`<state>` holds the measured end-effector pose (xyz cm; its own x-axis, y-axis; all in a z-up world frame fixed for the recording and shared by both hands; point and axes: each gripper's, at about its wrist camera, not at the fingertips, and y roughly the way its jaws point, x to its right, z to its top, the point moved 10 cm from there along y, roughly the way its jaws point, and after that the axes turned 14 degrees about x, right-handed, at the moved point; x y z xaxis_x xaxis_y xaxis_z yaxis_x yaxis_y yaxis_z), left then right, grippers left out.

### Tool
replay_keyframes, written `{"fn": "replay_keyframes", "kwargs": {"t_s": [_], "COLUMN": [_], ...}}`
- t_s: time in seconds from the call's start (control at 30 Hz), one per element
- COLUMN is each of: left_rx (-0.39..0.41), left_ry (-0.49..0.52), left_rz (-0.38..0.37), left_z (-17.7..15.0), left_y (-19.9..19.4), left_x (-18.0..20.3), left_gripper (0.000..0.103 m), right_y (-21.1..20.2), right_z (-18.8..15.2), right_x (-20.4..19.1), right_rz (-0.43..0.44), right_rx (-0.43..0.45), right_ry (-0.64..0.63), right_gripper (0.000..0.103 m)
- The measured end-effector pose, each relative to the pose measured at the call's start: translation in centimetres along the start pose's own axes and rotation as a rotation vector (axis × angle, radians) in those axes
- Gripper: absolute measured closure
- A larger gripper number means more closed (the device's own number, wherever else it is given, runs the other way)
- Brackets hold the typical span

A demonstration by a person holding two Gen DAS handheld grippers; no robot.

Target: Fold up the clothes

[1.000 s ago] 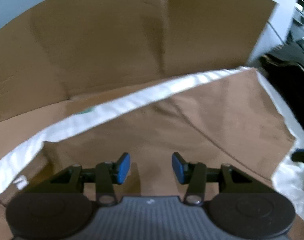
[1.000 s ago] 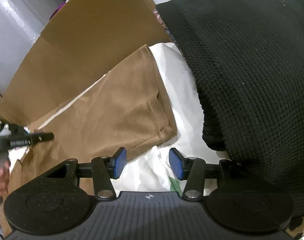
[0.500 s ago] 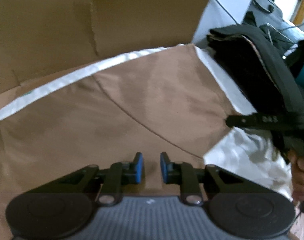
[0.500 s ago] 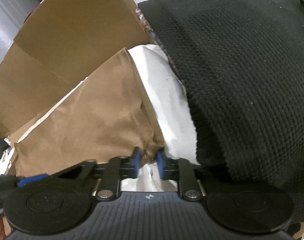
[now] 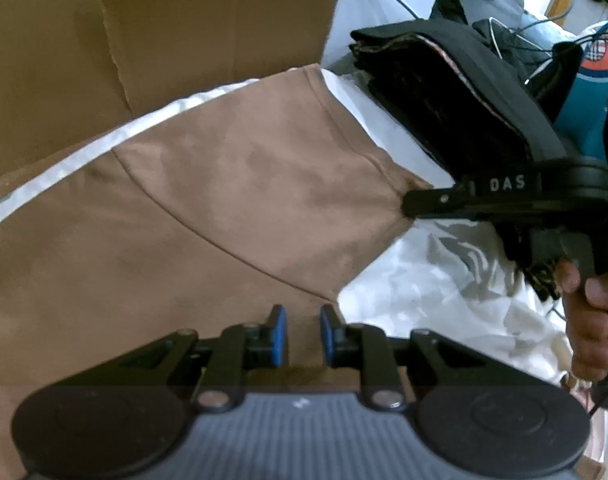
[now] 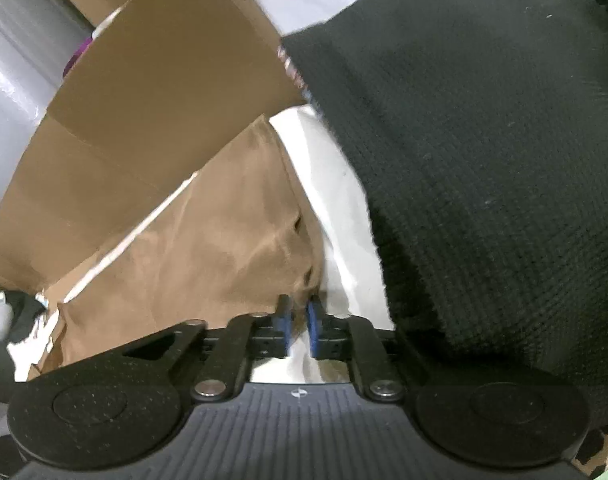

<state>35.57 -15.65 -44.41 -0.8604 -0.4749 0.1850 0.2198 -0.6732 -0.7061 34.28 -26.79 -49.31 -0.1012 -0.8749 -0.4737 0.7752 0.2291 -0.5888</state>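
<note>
A brown garment (image 5: 223, 200) lies spread on a white sheet (image 5: 424, 288). My left gripper (image 5: 302, 334) sits at its near edge, the blue pads close together with brown cloth bunched between them. In the left wrist view my right gripper (image 5: 410, 202) reaches in from the right and pinches the garment's right corner, and the cloth creases toward it. From the right wrist view the right gripper (image 6: 299, 326) has that corner of the garment (image 6: 207, 248) between its narrow jaws, which are opening slightly. A hand (image 5: 588, 320) holds the right gripper's handle.
A stack of folded black clothes (image 5: 456, 100) stands on the sheet right of the garment; its black knit top (image 6: 484, 160) fills the right wrist view. Cardboard (image 5: 183, 32) rises behind the garment. A teal item (image 5: 588, 96) and cables lie at the far right.
Both grippers' jaws went from wide apart to narrow on the brown cloth. The left gripper swung right across the garment, and the right gripper moved onto the garment's corner.
</note>
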Motion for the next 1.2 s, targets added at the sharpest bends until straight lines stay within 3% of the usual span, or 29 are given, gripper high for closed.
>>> {"fn": "replay_keyframes", "kwargs": {"t_s": [0.03,0.07,0.23,0.3,0.33,0.37,0.57,0.87,1.2], "left_rx": [-0.001,-0.003,-0.008,-0.006,-0.004,-0.002,0.019,0.008,0.015], "left_ry": [-0.006,-0.011,-0.016,-0.015,-0.019,-0.023,-0.026,0.010,-0.049], "left_rz": [-0.001,0.000,0.002,0.003,0.002,0.000,-0.022,-0.034,-0.036], "left_z": [0.0,-0.1,-0.4,-0.5,-0.5,-0.5,-0.5,-0.9,-1.0], "left_y": [0.1,0.2,0.6,0.7,0.6,0.6,0.2,0.7,1.2], "left_x": [0.0,0.0,0.1,0.1,0.1,0.0,0.6,1.5,1.4], "left_gripper": [0.085,0.085,0.085,0.085,0.085,0.085,0.086,0.097,0.099], "right_y": [0.1,0.0,1.2,1.8,1.6,1.5,0.0,-2.0,-4.0], "right_z": [-0.1,-0.6,-1.3,-1.1,-0.8,-0.4,0.3,2.3,3.3], "right_x": [0.0,-0.5,-1.2,-1.2,-0.9,-0.5,-0.7,-1.7,-6.9], "right_rz": [0.002,0.000,0.010,0.006,0.006,0.007,0.036,0.092,0.256], "right_rx": [-0.003,-0.007,-0.034,-0.029,-0.026,-0.023,0.011,0.059,0.094], "right_ry": [-0.015,-0.024,-0.040,-0.044,-0.045,-0.045,-0.033,-0.046,-0.120], "right_gripper": [0.074,0.073,0.072,0.081,0.094,0.100,0.101,0.101,0.102]}}
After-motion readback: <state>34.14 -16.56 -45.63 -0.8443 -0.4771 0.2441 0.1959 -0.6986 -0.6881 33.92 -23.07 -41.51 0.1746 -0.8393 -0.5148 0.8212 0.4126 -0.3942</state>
